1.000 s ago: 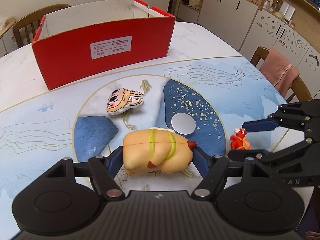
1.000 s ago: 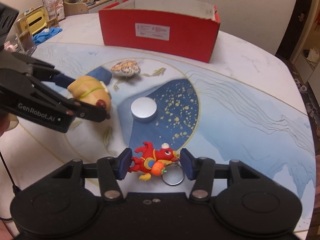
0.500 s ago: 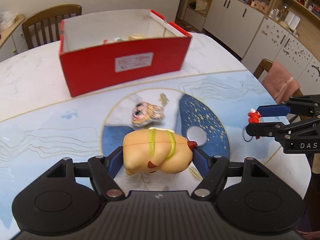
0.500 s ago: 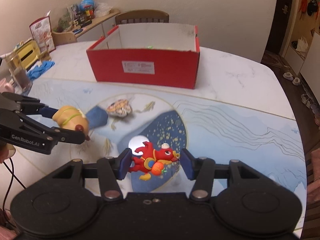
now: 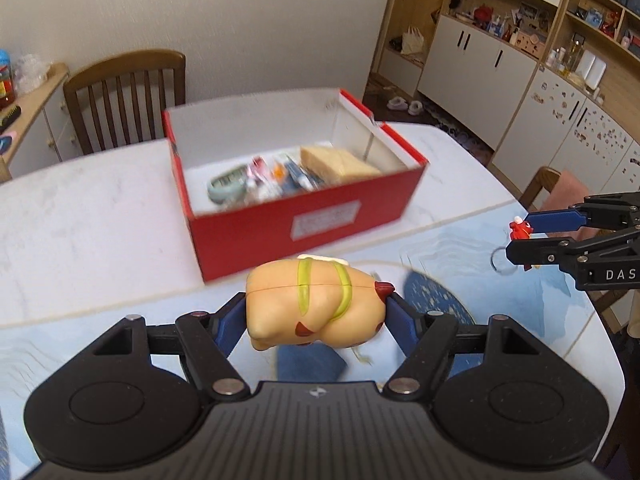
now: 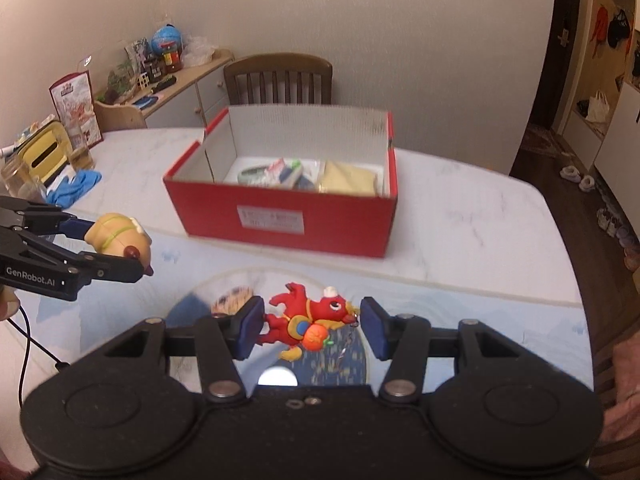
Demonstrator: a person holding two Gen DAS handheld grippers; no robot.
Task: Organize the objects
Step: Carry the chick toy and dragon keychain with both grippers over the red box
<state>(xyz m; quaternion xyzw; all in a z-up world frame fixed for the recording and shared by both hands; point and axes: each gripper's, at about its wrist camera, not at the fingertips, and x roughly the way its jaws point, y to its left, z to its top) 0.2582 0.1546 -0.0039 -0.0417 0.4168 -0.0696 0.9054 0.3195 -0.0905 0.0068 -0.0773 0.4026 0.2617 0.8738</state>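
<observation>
Left gripper (image 5: 316, 316): clamped on the tan toy (image 5: 316, 306), one blue pad (image 5: 230, 326) pressed to each end, and the toy is up off the table (image 5: 80, 232)!
Tan toy: a rounded peach-coloured figure with green stripes and a dark red tip, lying crosswise between the pads, square in the middle of the left wrist view; in the right wrist view it shows at the far left (image 6: 118, 236), in the air.
Right gripper (image 6: 310, 324): pinching the red dragon keychain (image 6: 310, 318) from both sides, tail end against one pad, snout end by the other.
Red dragon keychain: centred between the fingers, carrying an orange ball, its metal ring (image 5: 502, 260) dangling below in the left wrist view; it hangs over the blue patterned mat (image 6: 440, 320).
Red box (image 6: 280, 216): open-topped, standing on the white marble table beyond both grippers, label facing them; small packets and a yellowish block lie inside.
Gap to box: both toys sit short of its near wall, neither over the opening.
Under the right gripper: a striped plush piece (image 6: 232, 296) and a silver disc (image 6: 278, 376) lie on the mat, partly hidden.
Background: a wooden chair (image 6: 278, 78) stands behind the box.
</observation>
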